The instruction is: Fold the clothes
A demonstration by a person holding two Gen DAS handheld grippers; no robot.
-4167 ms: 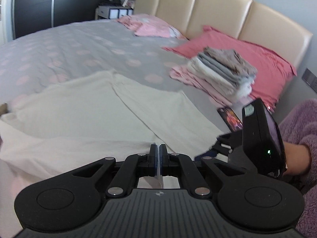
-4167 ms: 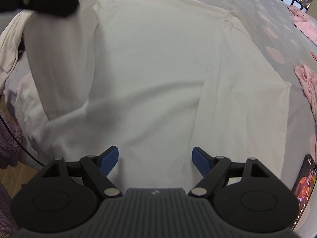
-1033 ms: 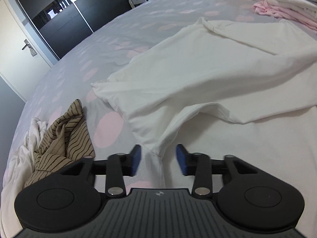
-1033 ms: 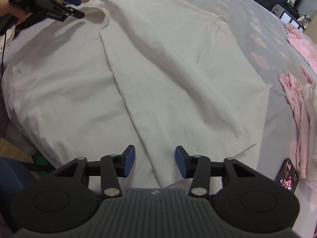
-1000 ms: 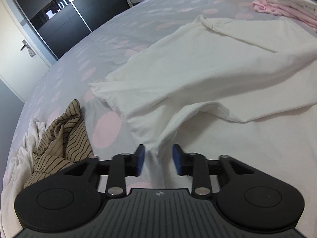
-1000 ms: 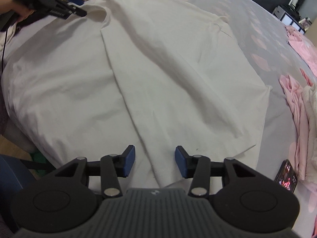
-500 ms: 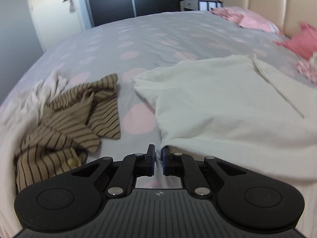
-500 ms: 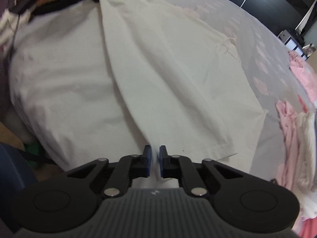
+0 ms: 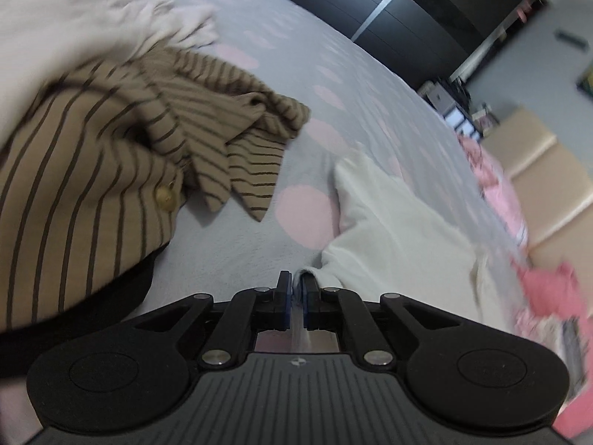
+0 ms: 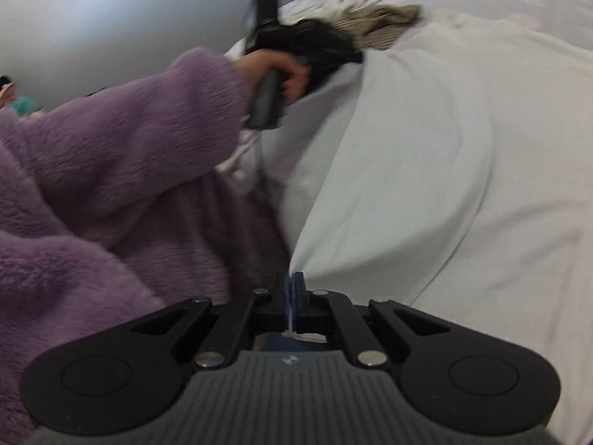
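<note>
The bed (image 9: 370, 85) fills most of the room, spread with a grey cover dotted in pale pink, and behind its far side stands a dark wardrobe (image 9: 407, 11) with glossy doors. A beige padded headboard (image 9: 537, 170) rises at one end of the bed, with pink bedding (image 9: 500, 193) heaped in front of it.

Near the edge of the bed lies the white garment (image 9: 393, 222), spread broad and smooth over the cover. The left hand-held gripper (image 9: 295, 289) has its blue pads drawn together on a corner of that white cloth, a thin strip of it showing between them. Just beside that corner, further along the bed's edge, sits a crumpled tan striped shirt (image 9: 148, 141) with a gold button, and beyond it a rumpled whitish piece of clothing (image 9: 111, 11), both blurred.

From the right wrist view, the right hand-held gripper (image 10: 292, 293) is likewise pinched closed on an edge of the white garment (image 10: 463, 167), and the cloth rises from the bed in a taut ridge to its tips. Off the bed's edge, a fluffy purple sleeve (image 10: 129, 141) reaches across to the person's left hand (image 10: 281, 70), which grips the handle of the left hand-held gripper (image 10: 354, 57) at the garment's far corner, next to the tan striped shirt (image 10: 378, 22).
</note>
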